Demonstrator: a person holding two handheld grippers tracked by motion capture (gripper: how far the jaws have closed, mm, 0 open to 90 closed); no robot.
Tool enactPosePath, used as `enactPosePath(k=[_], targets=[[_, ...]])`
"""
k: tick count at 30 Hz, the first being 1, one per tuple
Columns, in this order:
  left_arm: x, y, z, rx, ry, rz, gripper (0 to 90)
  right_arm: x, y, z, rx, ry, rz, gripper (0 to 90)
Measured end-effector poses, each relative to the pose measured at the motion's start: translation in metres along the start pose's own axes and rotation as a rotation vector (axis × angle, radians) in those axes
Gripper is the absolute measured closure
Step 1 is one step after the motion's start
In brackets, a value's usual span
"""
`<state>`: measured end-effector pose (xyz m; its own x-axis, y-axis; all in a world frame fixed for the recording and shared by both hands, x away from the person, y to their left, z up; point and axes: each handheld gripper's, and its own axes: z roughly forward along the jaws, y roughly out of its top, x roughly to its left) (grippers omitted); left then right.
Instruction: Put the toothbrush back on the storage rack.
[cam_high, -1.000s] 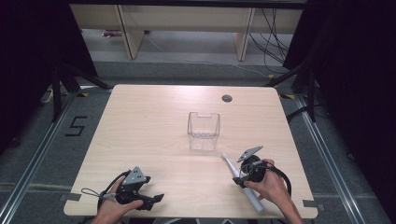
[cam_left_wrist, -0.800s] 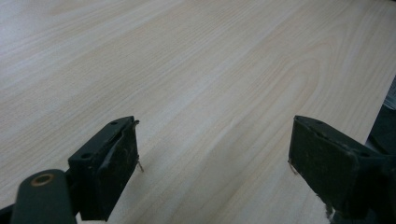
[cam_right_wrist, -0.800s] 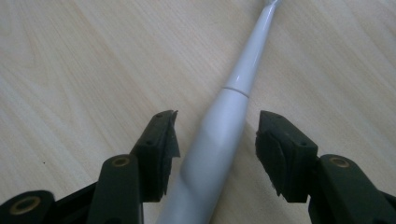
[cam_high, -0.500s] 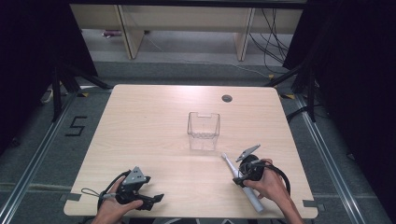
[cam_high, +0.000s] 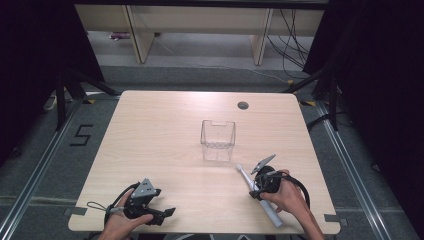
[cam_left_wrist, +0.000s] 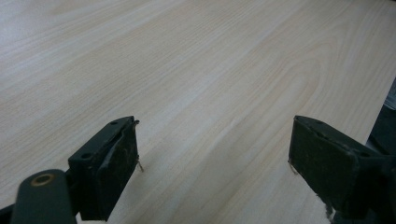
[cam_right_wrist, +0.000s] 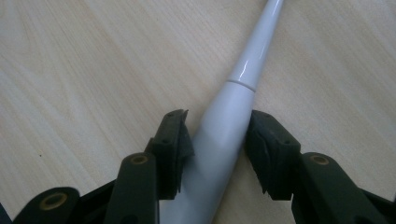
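Observation:
A white electric toothbrush (cam_high: 272, 215) lies flat on the wooden table (cam_high: 165, 135) at the front right, its head pointing toward the table's middle. My right gripper (cam_high: 257, 192) is down over its upper body. In the right gripper view the two black jaws press both sides of the toothbrush (cam_right_wrist: 252, 65), so the right gripper (cam_right_wrist: 217, 135) is shut on it. A clear, empty plastic container (cam_high: 218, 140) stands at the table's centre, just beyond the brush head. My left gripper (cam_high: 167, 214) rests at the front left, and its jaws (cam_left_wrist: 212, 158) stand wide open over bare wood.
A small dark grommet hole (cam_high: 243, 105) sits near the table's far edge. Shelving (cam_high: 200, 25) and cables lie on the floor beyond the table. Dark curtains flank both sides. The table's front edge is close to both hands.
My right gripper has moved slightly toward the front edge and lower, onto the toothbrush. The left gripper has stayed put.

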<state>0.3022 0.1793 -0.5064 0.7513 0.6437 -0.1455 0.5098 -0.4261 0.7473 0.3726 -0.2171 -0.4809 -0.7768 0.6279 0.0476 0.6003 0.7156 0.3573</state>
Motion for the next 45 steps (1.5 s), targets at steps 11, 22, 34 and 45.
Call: enactPosePath(k=[11,22,34,45], targets=[[0.0,0.0,0.0,-0.002,-0.001,-0.001,15.0,0.001,0.006,0.0,0.053,0.007,-0.025,61.0],[0.0,0.0,0.0,-0.001,-0.002,-0.001,15.0,0.004,0.011,0.0,0.112,0.017,-0.039,63.7],[0.001,0.0,-0.001,0.008,-0.003,0.011,15.0,0.006,0.018,0.001,0.178,-0.006,-0.044,65.0],[-0.001,0.0,0.001,-0.019,-0.007,-0.014,15.0,0.005,0.022,0.003,0.234,-0.031,-0.1,65.8]])
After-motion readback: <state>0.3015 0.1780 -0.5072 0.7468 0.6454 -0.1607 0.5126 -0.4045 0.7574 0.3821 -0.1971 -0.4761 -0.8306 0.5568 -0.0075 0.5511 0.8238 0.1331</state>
